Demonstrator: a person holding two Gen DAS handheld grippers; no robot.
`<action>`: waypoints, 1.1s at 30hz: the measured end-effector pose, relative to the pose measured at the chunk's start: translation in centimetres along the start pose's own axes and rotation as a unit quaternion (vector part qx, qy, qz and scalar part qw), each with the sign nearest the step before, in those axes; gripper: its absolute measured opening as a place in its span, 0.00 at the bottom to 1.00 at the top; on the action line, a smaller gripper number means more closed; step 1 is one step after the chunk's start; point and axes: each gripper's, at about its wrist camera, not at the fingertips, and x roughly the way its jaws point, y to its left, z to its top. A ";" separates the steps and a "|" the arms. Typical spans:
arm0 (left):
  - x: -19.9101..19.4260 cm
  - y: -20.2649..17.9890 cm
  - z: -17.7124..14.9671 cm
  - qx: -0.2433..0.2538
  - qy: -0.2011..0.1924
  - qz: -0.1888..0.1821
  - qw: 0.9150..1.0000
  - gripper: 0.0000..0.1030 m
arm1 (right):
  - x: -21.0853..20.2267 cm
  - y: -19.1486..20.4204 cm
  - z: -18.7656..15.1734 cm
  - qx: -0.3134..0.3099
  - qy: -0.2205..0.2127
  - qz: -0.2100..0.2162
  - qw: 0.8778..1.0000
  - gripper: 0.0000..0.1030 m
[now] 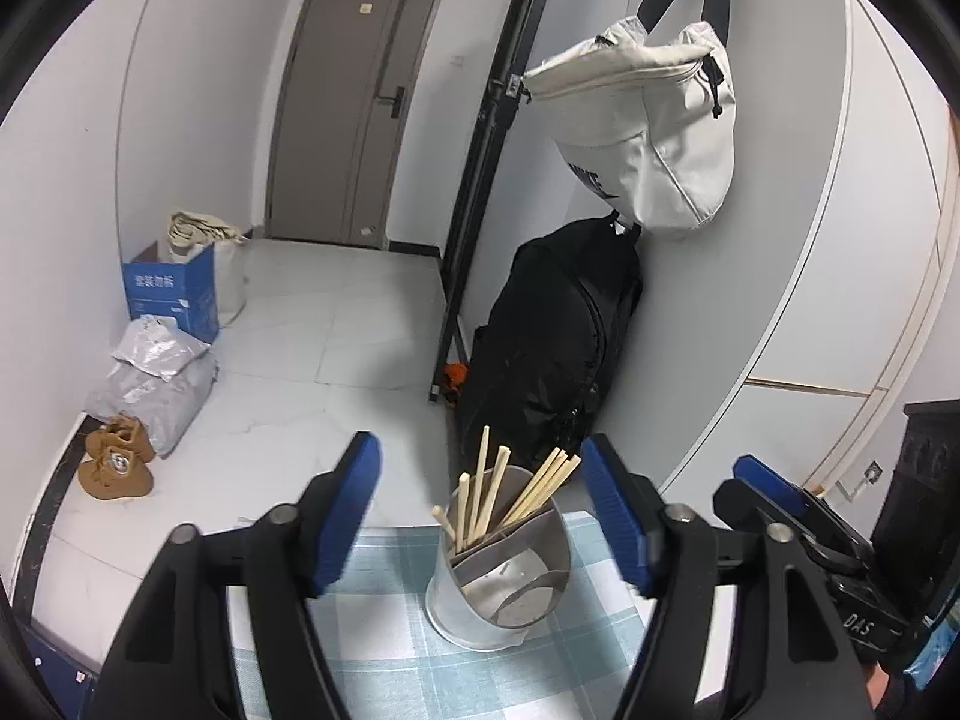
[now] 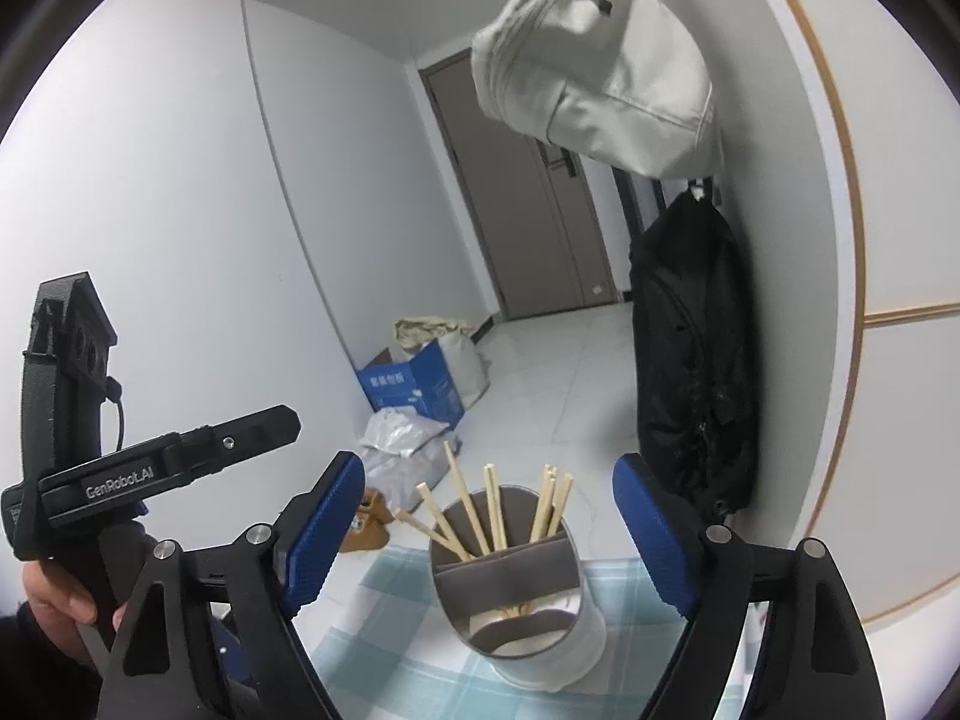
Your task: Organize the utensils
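Chopsticks (image 2: 480,516) stand bunched in the far compartment of the holder (image 2: 522,594), which sits on the checked cloth (image 2: 384,612). They look light, stiff and smooth (likely to slip or roll), so a pinch near the upper ends seems best. Left gripper (image 1: 480,516) and right gripper (image 2: 489,534) are spread wide, empty, framing the holder without touching it.

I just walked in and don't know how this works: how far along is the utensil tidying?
Mostly done, it seems. A bunch of wooden chopsticks already stands in the back compartment of the metal holder on the checked tablecloth. Nothing is in hand: the left gripper and right gripper are both open and empty. The front compartments look empty, and no loose utensils are visible.
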 end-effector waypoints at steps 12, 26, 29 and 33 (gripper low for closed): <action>-2.7 -1.0 -3.7 0.017 -0.045 0.055 0.997 0.83 | -3.8 1.7 -3.0 -0.006 -0.037 -0.004 0.999 0.99; -3.3 -0.6 -7.4 0.019 -0.034 0.094 0.995 0.83 | -5.6 3.2 -6.7 -0.033 -0.043 -0.011 0.998 1.00; -3.5 -0.3 -7.7 0.013 -0.036 0.100 0.994 0.83 | -5.8 3.5 -7.0 -0.041 -0.049 -0.012 0.998 1.00; -3.7 -0.1 -8.1 0.007 -0.041 0.107 0.993 0.83 | -5.9 3.5 -7.3 -0.042 -0.050 -0.012 0.998 1.00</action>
